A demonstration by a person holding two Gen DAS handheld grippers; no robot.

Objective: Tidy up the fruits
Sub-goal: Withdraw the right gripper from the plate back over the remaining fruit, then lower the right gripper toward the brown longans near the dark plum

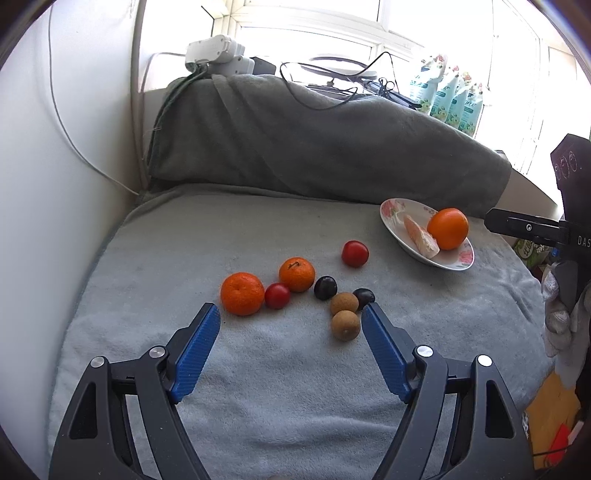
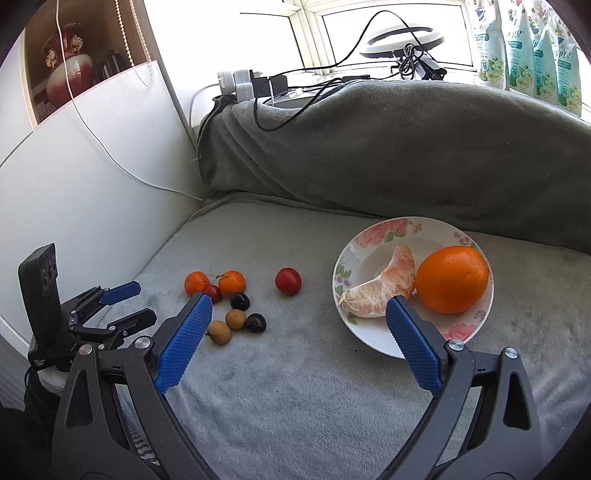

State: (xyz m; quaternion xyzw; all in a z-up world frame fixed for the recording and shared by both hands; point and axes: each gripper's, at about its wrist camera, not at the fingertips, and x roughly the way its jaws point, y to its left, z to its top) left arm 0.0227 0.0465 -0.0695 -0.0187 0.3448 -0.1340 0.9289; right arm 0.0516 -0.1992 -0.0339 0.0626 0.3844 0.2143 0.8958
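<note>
Loose fruits [image 1: 295, 291] ahead of left gripper [image 1: 291, 314].

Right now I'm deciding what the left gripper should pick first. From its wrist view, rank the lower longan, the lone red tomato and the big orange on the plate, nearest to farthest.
From the left gripper:
1. Lower longan, beside the right finger.
2. Lone red tomato, mid-blanket, farther right.
3. Big orange, on the plate, far right.

Bright daylight pours through the window [image 1: 332, 33], which is blown out to white glare (both views); fisheye curving and dark corners, otherwise sharp, soft shadows.
</note>
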